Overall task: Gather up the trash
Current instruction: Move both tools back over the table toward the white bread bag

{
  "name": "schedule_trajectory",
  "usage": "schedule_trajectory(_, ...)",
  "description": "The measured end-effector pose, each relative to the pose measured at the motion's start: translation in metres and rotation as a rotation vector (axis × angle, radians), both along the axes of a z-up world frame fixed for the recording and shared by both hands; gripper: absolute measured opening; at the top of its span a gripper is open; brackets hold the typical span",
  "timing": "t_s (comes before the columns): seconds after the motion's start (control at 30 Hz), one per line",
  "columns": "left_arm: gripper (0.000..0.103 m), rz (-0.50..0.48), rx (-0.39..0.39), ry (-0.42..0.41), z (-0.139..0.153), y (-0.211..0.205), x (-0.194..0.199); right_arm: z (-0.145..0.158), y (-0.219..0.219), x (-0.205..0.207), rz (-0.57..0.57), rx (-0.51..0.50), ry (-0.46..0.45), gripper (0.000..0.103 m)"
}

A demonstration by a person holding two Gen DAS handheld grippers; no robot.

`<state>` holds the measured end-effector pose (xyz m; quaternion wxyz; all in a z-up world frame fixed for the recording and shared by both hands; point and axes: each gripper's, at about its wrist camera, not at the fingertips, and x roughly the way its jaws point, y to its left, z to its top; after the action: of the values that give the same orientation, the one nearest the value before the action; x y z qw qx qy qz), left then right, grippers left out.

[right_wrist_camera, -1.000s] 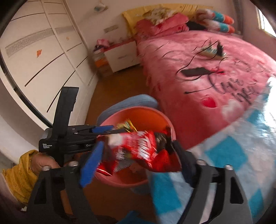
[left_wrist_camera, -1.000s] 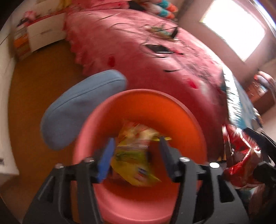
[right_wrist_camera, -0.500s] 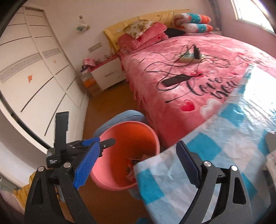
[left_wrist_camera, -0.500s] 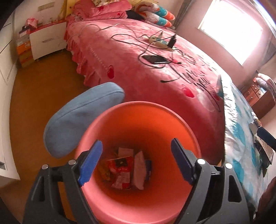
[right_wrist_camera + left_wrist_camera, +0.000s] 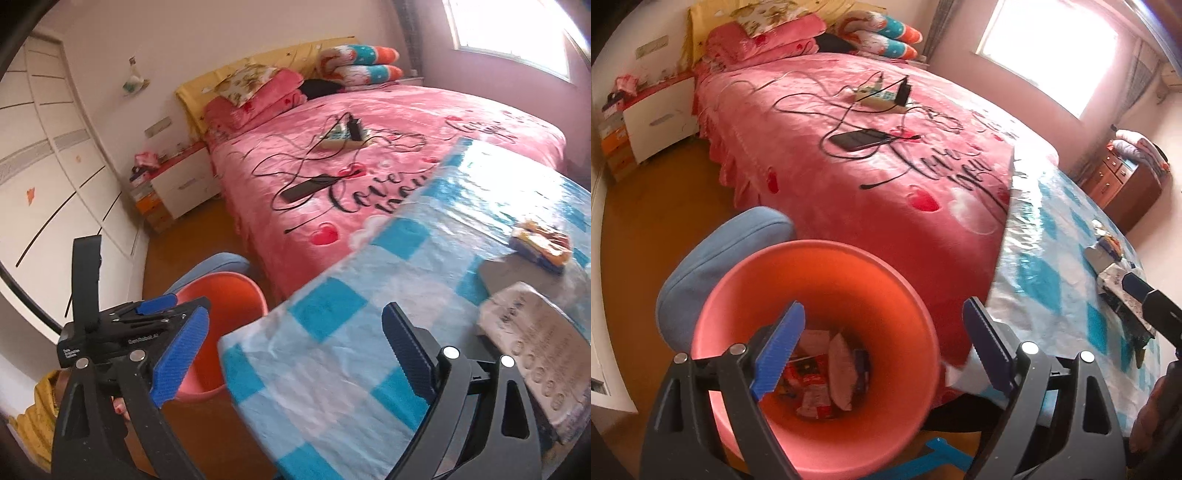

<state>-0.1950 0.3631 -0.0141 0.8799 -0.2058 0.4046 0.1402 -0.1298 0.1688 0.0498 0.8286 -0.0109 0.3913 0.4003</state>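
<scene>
An orange-pink bin (image 5: 820, 266) stands on the floor beside the table, with several wrappers (image 5: 820, 376) lying at its bottom. My left gripper (image 5: 882, 306) hangs over the bin mouth, its jaws opening with nothing between them. My right gripper (image 5: 295, 312) is over the corner of the blue-checked tablecloth (image 5: 332, 332); its jaws are also opening and hold nothing. A yellow and blue wrapper (image 5: 541, 245) lies on the far right of the table. The bin (image 5: 225, 291) shows at lower left in the right wrist view, behind the left gripper's body (image 5: 110, 332).
A blue padded stool (image 5: 720, 251) stands against the bin's far side. The pink bed (image 5: 886, 147) carries a phone (image 5: 857, 138), cables and a power strip. A white printed packet (image 5: 535, 332) and a grey sheet lie on the table. A white nightstand (image 5: 184, 184) stands by the wardrobe wall.
The left gripper let a yellow wrapper fall into the bin and the right let go a red one. Both opened wide and rose; the right swung over the table.
</scene>
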Motion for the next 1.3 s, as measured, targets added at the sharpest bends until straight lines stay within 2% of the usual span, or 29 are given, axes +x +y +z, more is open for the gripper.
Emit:
schedule_trajectory(0.5,0.088,-0.138,0.04,0.008,0.021,-0.079,0.036,0.013,-0.081,0.013,-0.169,0.033,-0.096,0.094)
schedule_trajectory(0.77,0.088,-0.211,0.051,0.015,0.026,-0.121,0.052,0.012,-0.117,0.023,-0.25,0.041,-0.111,0.094)
schedule_trajectory(1.3,0.088,-0.311,0.019,0.015,0.036,-0.185,0.083,0.006,-0.188,0.048,-0.421,0.026,-0.145,0.094)
